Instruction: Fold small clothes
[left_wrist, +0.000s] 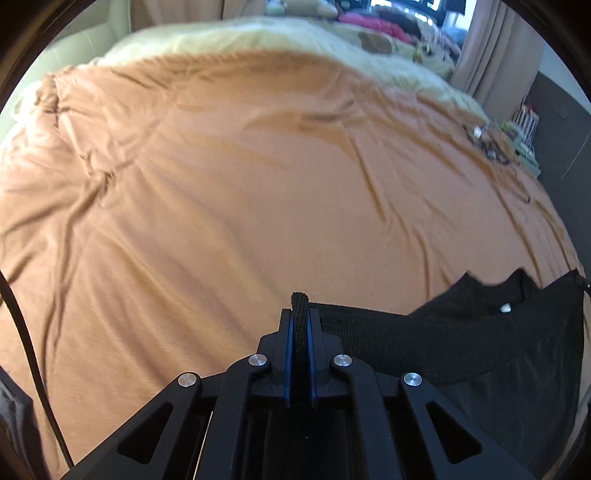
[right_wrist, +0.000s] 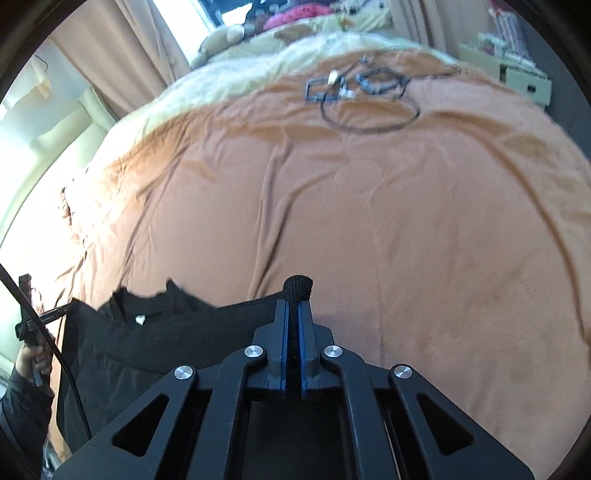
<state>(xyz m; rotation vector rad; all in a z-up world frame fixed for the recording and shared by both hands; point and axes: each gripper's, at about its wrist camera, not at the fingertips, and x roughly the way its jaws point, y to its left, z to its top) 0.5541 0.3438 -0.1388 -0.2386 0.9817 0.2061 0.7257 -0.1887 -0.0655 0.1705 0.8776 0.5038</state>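
A small black knit garment (left_wrist: 480, 343) hangs stretched between my two grippers above an orange bedspread (left_wrist: 240, 184). My left gripper (left_wrist: 300, 314) is shut on one corner of it, with a fold of black fabric sticking out past the tips. My right gripper (right_wrist: 293, 306) is shut on the other corner of the garment (right_wrist: 155, 332). The neckline with a small white label (right_wrist: 140, 319) faces up between them. In the right wrist view the left gripper (right_wrist: 31, 325) shows at the far left, held by a hand.
The orange bedspread (right_wrist: 406, 221) is wrinkled. Black cables and a small white item (right_wrist: 362, 92) lie at its far side. A cream blanket (left_wrist: 258, 37) and piled clothes lie beyond. Curtains (right_wrist: 122, 44) and cardboard boxes (right_wrist: 517, 74) stand around the bed.
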